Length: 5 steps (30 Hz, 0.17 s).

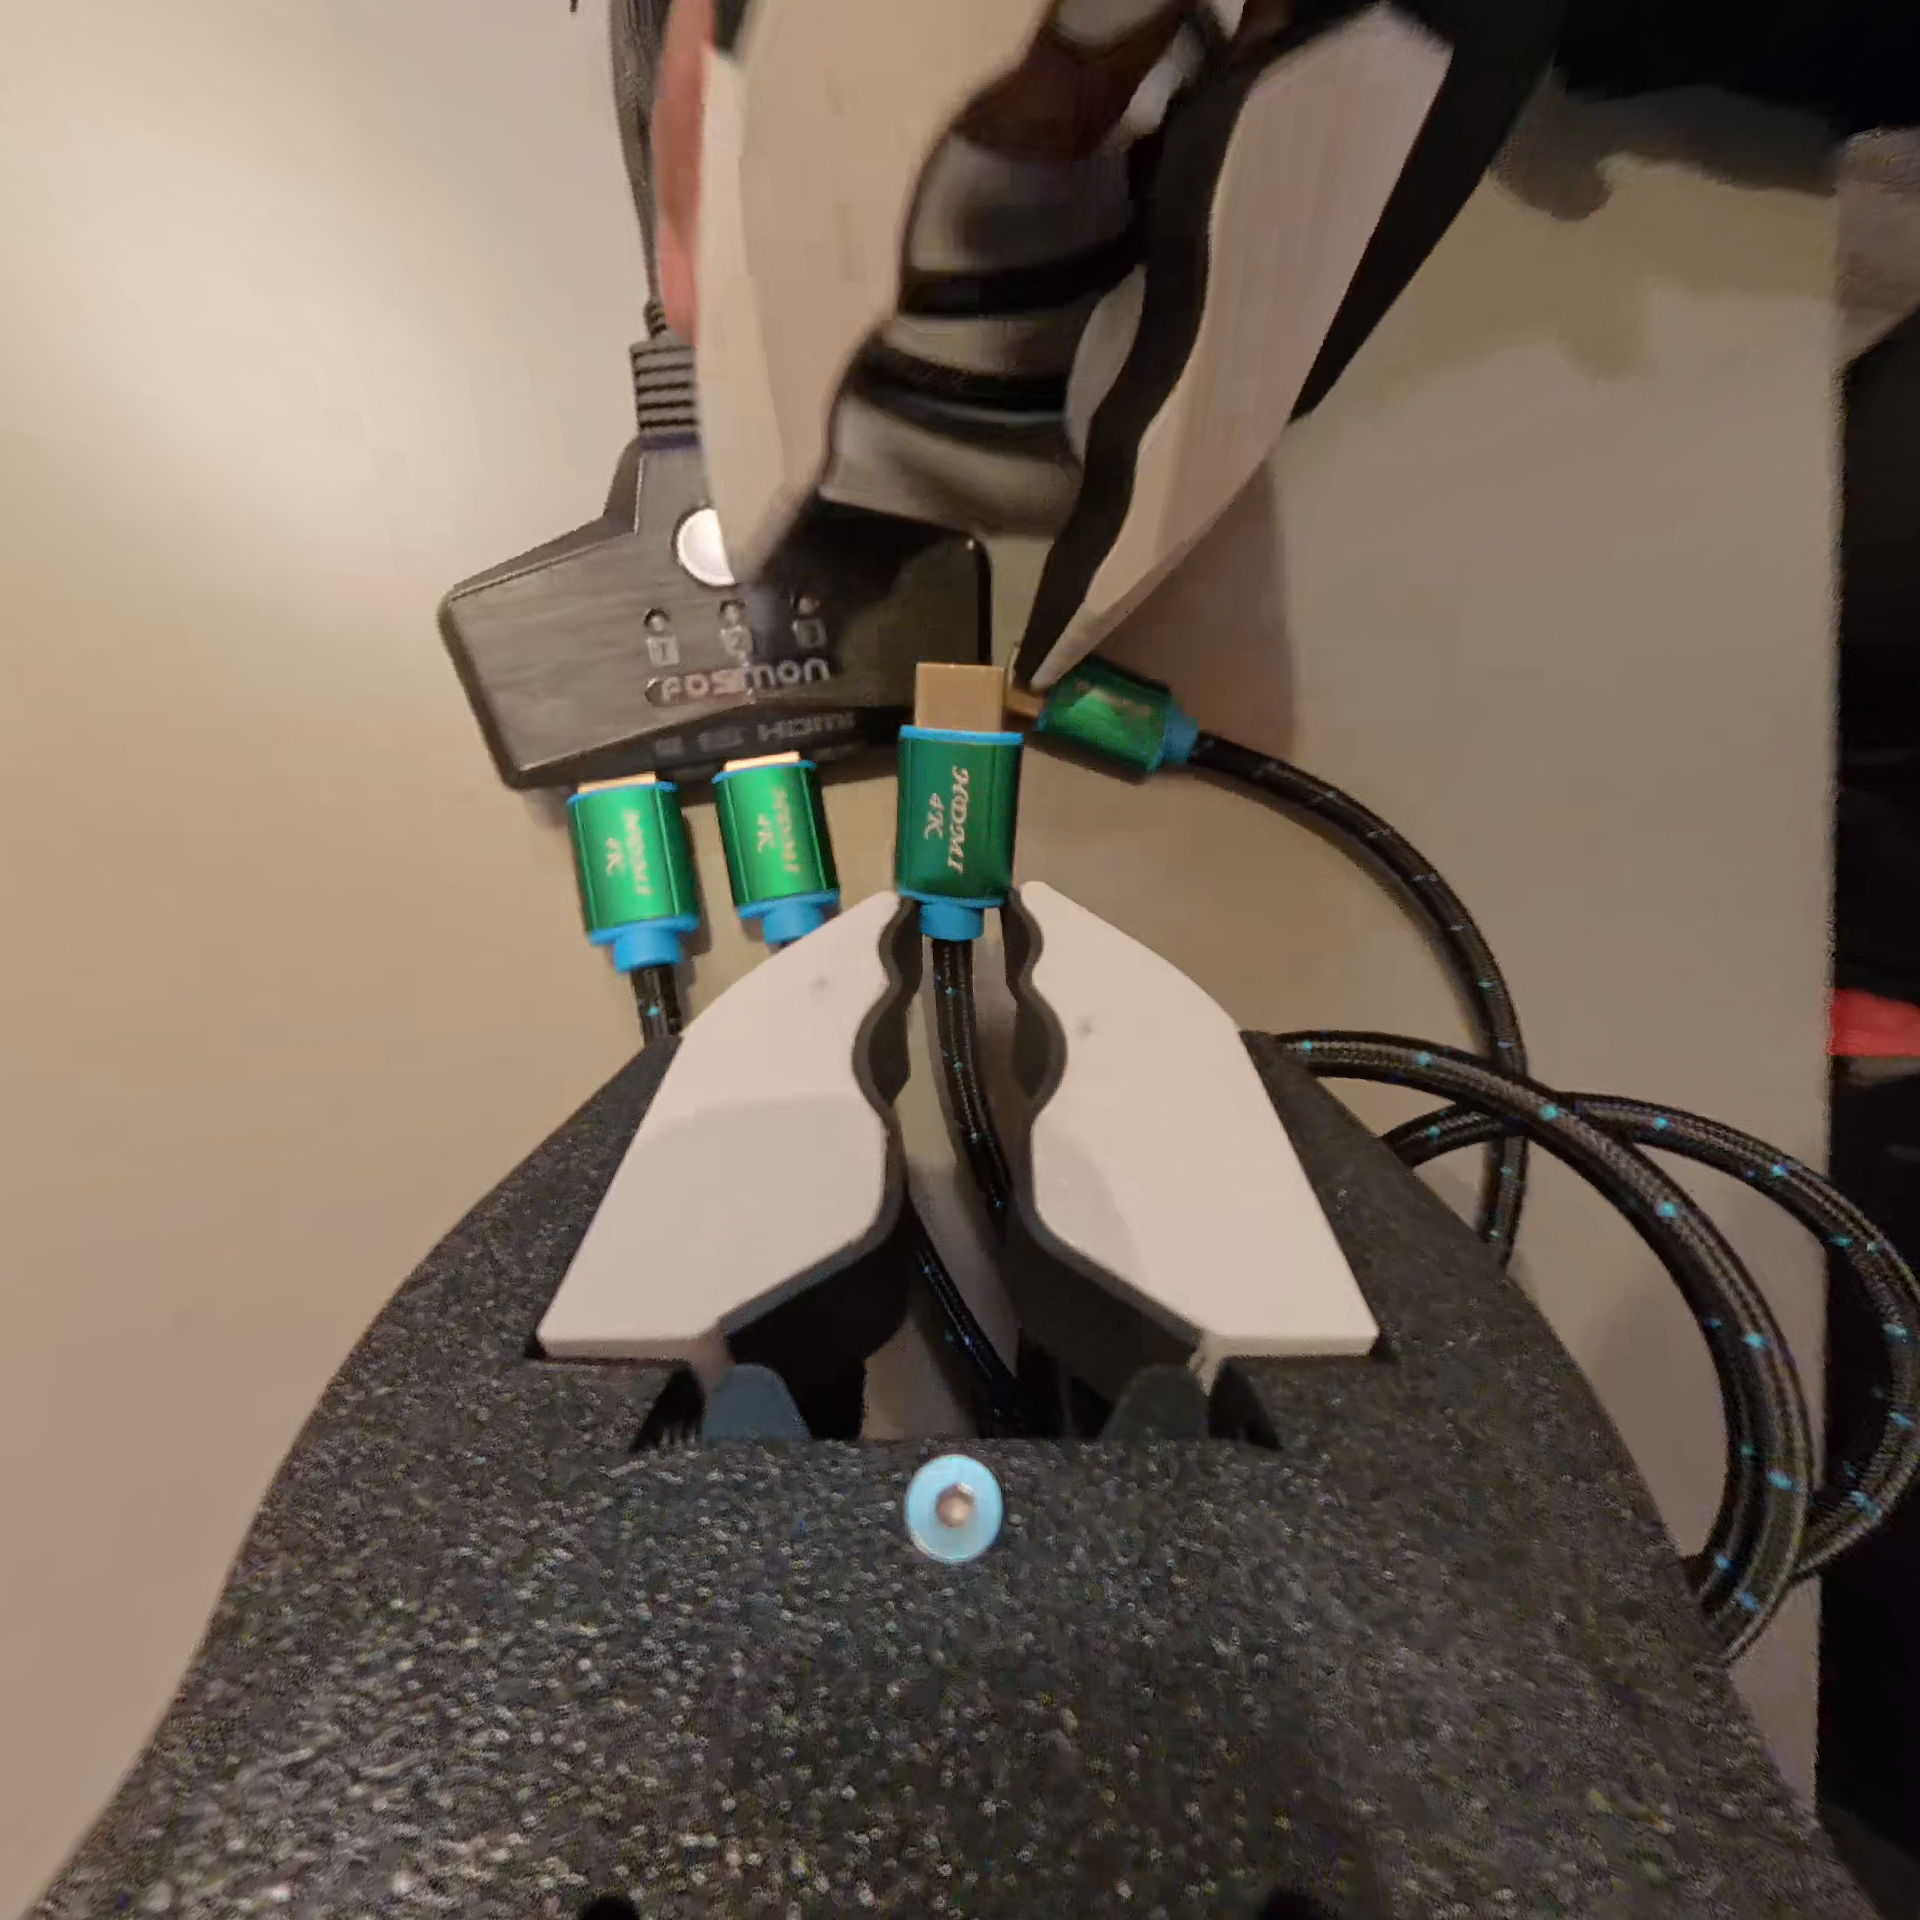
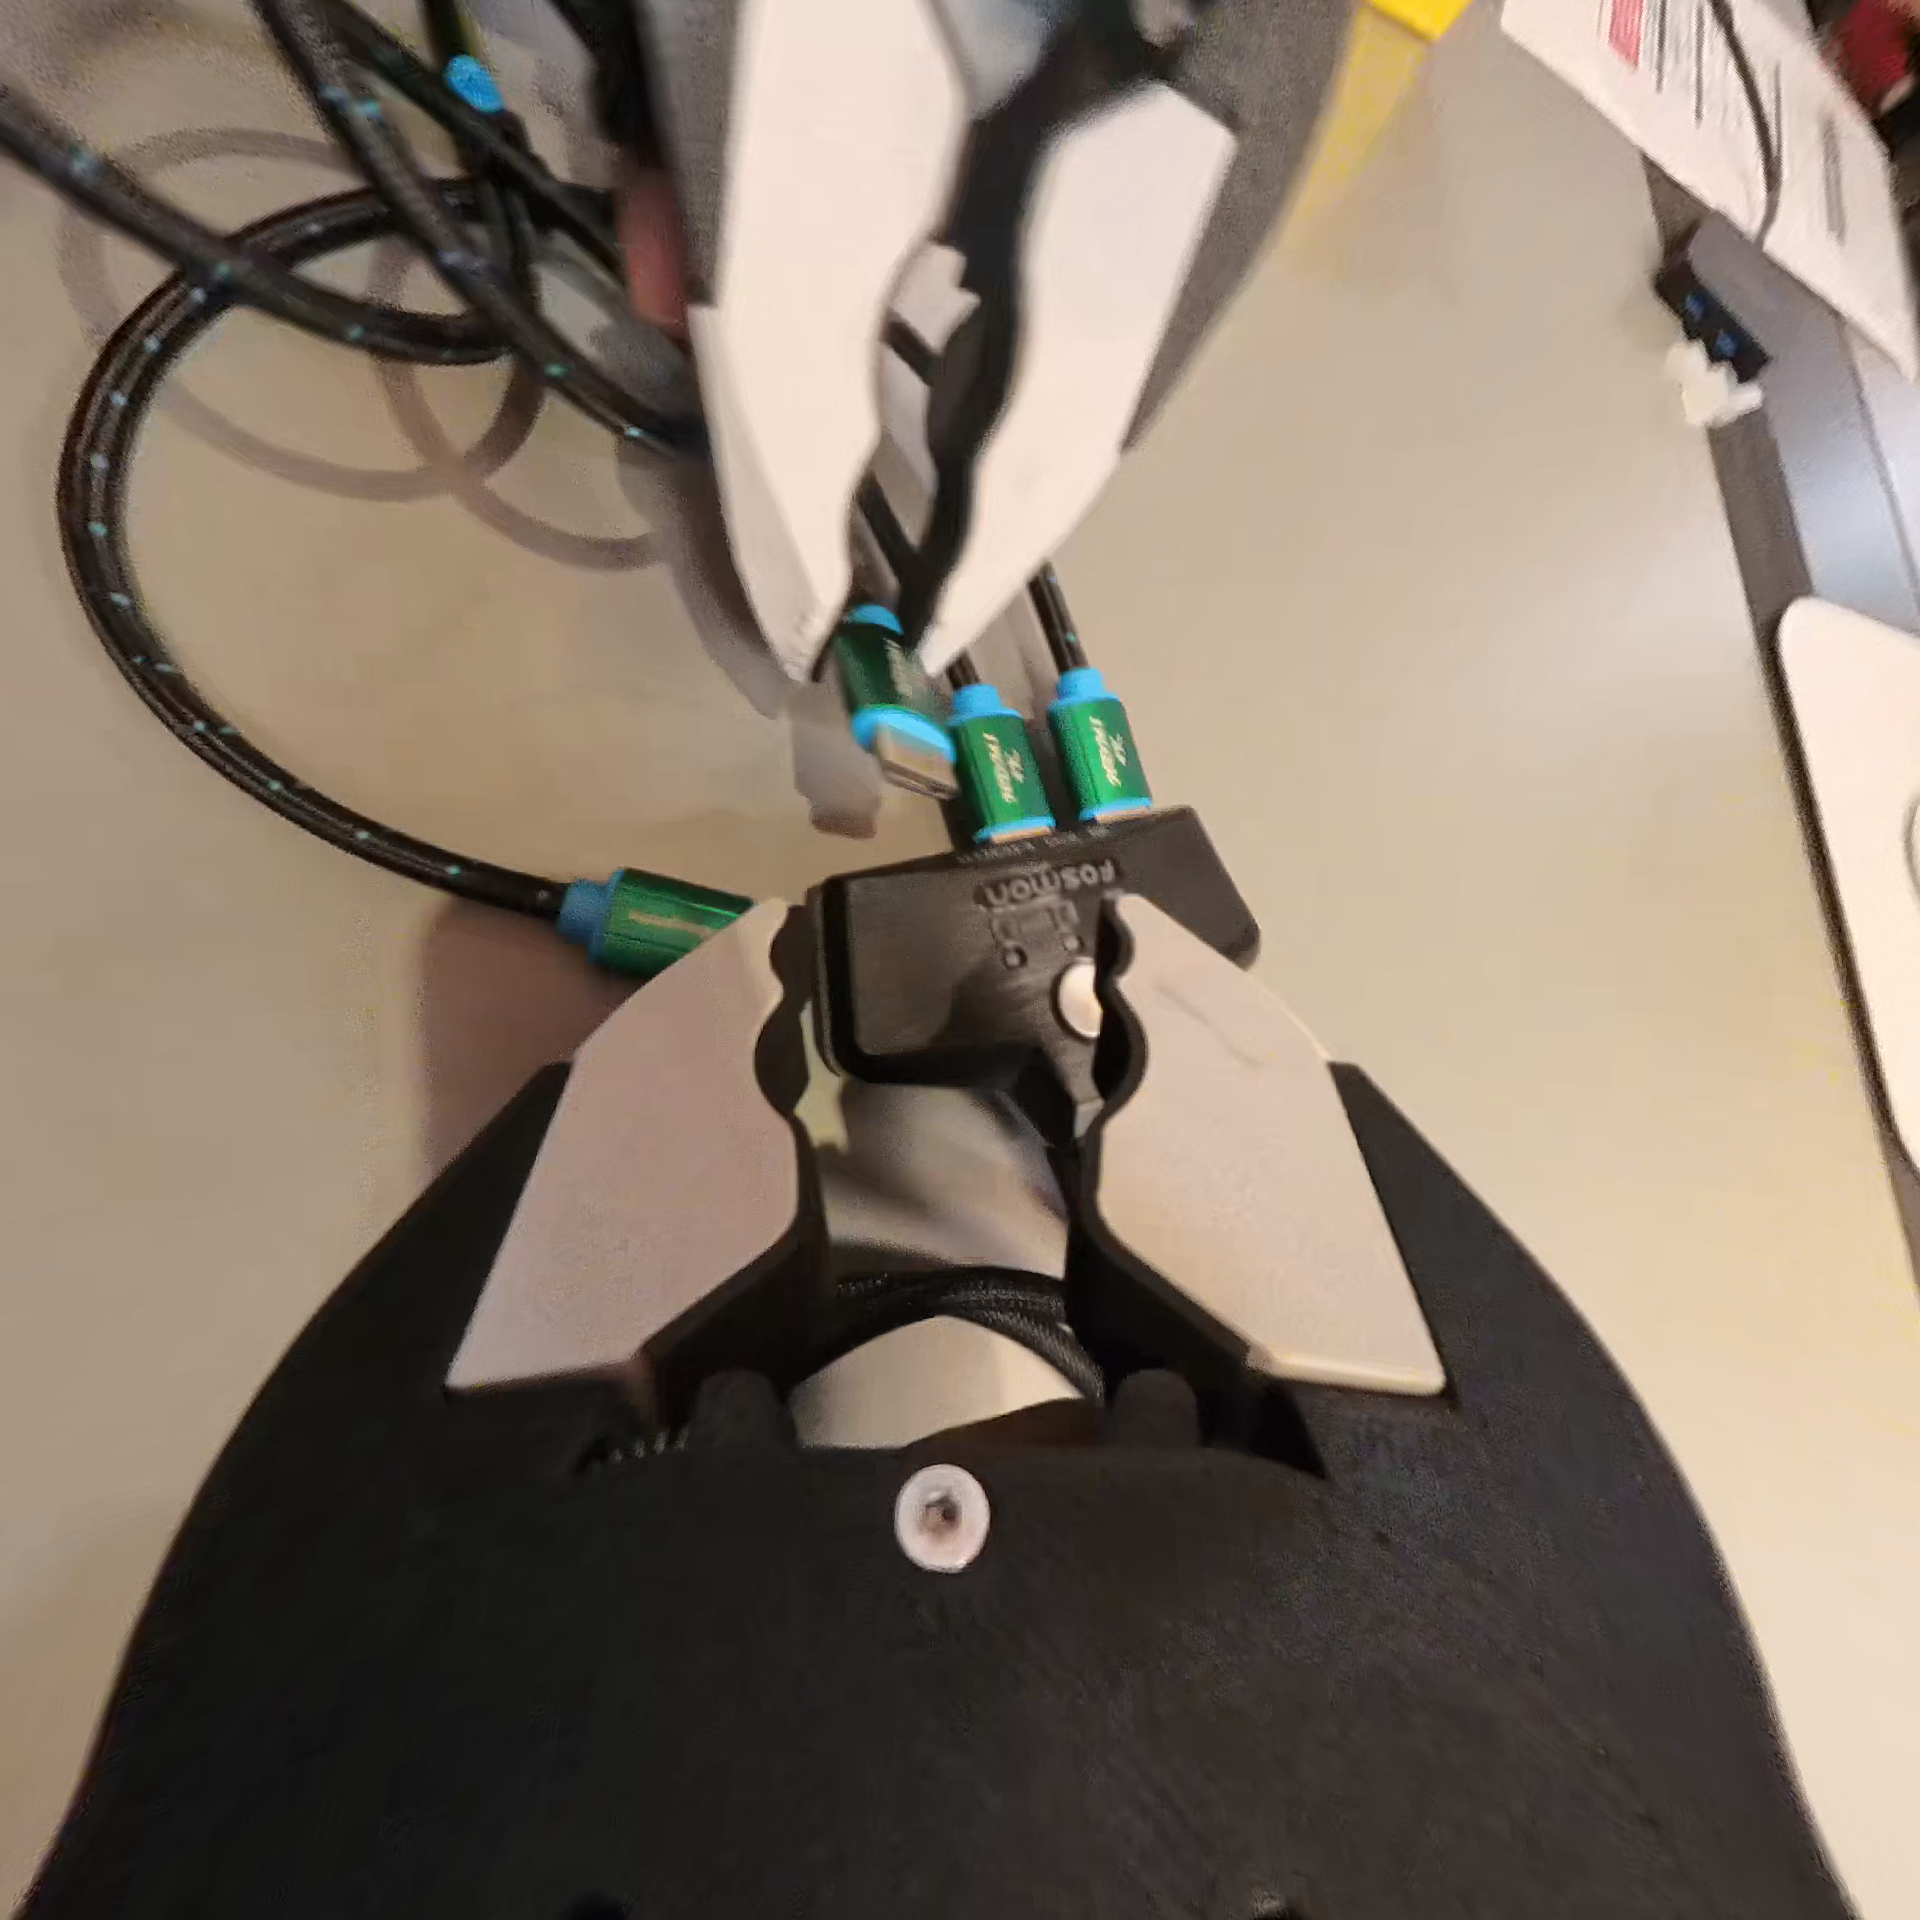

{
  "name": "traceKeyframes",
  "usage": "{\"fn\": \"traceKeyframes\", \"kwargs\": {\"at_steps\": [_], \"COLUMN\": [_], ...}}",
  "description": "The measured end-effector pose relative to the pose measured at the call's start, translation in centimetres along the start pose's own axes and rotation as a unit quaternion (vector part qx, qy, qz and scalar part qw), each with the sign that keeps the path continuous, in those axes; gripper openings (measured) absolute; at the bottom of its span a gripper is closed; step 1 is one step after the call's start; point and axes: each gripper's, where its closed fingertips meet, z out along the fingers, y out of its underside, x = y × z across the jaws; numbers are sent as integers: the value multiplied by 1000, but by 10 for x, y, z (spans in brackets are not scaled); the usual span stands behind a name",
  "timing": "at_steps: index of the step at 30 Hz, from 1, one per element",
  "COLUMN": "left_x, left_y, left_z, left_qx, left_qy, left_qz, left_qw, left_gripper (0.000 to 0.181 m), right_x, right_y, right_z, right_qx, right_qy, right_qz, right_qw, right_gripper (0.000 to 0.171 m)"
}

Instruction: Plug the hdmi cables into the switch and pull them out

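A black HDMI switch [image 1: 582, 665] lies on the beige table with two green plugs [image 1: 629, 862] [image 1: 779, 842] in its ports. My left gripper [image 1: 961, 914] is shut on a third green plug [image 1: 956, 821] at its blue collar. The plug's gold tip is free, just right of the switch's front. A fourth plug [image 1: 1107, 717] lies loose to the right. My right gripper [image 2: 945, 925] is open over the switch [image 2: 935, 977]. One of its fingers [image 2: 1195, 1039] rests on top by the round button; the other stands beside the edge, next to the loose plug [image 2: 655, 920].
Loops of black braided cable lie right of the left gripper [image 1: 1662, 1195] and show at far left in the right wrist view [image 2: 104, 540]. A white device [image 2: 1849, 831], a grey hub [image 2: 1714, 332] and papers [image 2: 1714, 125] sit to the right. The table's dark edge [image 1: 1881, 727] is close.
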Motion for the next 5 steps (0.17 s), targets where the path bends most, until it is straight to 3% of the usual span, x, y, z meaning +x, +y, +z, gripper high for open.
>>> {"fn": "traceKeyframes", "kwargs": {"at_steps": [1, 5], "left_x": [0, -5], "left_y": [2, 9], "left_z": [1, 5], "left_qx": [-11, -58], "left_qy": [-19, -90], "left_qz": [5, 21], "left_qw": [1000, 994], "left_gripper": [16, 15], "right_x": [4, 10], "right_y": [3, 16], "right_z": [-2, -6], "right_qx": [-6, -37], "right_qy": [-2, -31], "right_qz": [18, 81], "right_qw": [1000, 996], "right_gripper": [57, 74]}}
